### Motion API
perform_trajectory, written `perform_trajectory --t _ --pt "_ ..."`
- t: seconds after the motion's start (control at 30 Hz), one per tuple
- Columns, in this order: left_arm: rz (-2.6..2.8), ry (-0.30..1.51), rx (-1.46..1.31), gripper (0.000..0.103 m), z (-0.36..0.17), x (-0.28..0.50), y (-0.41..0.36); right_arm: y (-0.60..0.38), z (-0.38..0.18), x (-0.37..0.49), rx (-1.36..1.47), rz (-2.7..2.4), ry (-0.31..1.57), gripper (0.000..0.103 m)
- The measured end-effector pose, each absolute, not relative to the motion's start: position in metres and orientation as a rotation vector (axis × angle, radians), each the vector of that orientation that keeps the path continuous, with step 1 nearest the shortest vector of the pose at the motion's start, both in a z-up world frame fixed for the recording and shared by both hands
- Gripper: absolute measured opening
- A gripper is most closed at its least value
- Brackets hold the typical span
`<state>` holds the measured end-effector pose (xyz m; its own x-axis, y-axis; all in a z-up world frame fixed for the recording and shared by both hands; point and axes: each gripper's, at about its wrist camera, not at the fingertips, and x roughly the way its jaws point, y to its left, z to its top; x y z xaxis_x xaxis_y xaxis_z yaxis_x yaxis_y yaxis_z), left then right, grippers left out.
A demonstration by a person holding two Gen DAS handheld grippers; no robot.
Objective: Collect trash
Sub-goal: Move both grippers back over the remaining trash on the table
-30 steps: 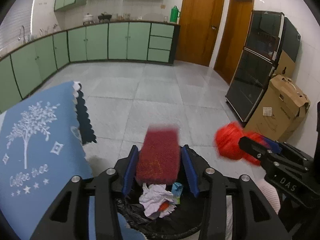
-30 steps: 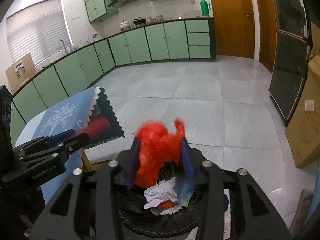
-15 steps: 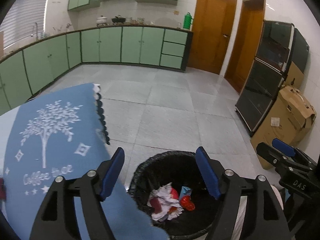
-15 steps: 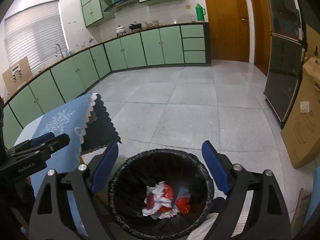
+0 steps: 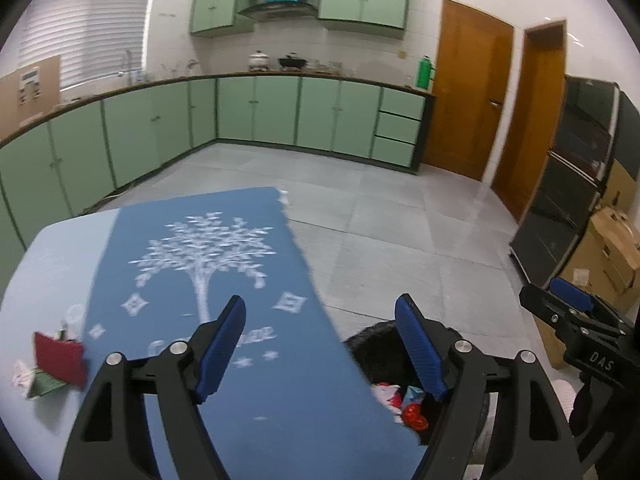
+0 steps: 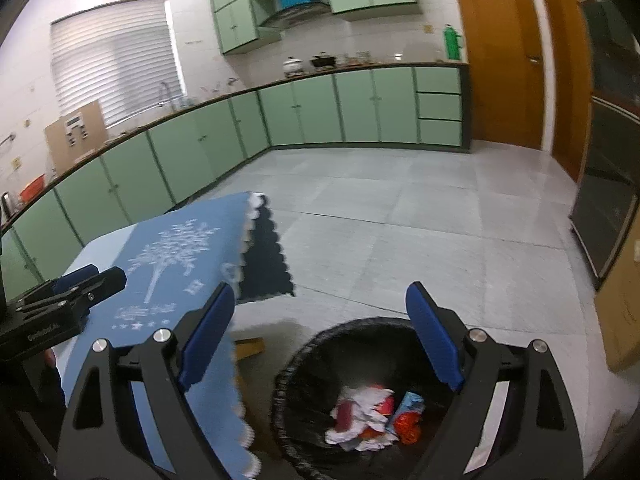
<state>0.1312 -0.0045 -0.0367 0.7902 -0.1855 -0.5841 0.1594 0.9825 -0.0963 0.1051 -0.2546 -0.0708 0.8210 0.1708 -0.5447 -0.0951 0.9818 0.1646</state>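
My left gripper (image 5: pixel 320 344) is open and empty, over the right part of the blue tablecloth (image 5: pixel 208 264). A red packet with crumpled wrappers (image 5: pixel 56 356) lies on the table at the far left. My right gripper (image 6: pixel 320 336) is open and empty above the black bin (image 6: pixel 304 364) on the floor. Inside the bin lie white paper, red scraps and a small blue carton (image 6: pixel 408 402). The bin also shows in the left wrist view (image 5: pixel 368 338), partly hidden behind the cloth. Each gripper shows at the edge of the other's view.
Green cabinets (image 6: pixel 280 120) run along the far wall and the left. Wooden doors (image 5: pixel 468 100) stand at the back right. A black fridge (image 5: pixel 568 184) and cardboard boxes (image 5: pixel 612 252) stand at the right. Grey floor tiles (image 6: pixel 420 232) lie beyond the bin.
Both grippers opened and dropped the red sponge-like block and the red crumpled bag into the bin. The left gripper then swung left over the table; the right one lifted a little.
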Motion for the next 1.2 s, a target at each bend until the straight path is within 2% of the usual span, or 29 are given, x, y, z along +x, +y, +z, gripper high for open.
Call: perform_trajectory --t 0.33,0.73,1.2 --pt "-0.002 0.587 -0.086 0.080 -0.023 0.107 0.081 -0.168 -0.057 0.127 0.091 0.343 0.596 0.088" --pt "0.197 0.597 -0.132 0.080 -0.038 0.091 0.168 -0.076 -0.059 0.138 0.015 0.538 0.598 0.088" --pt "0.364 0.648 -0.157 0.080 -0.065 0.067 0.243 0.030 -0.091 0.148 -0.131 0.753 0.678 0.088"
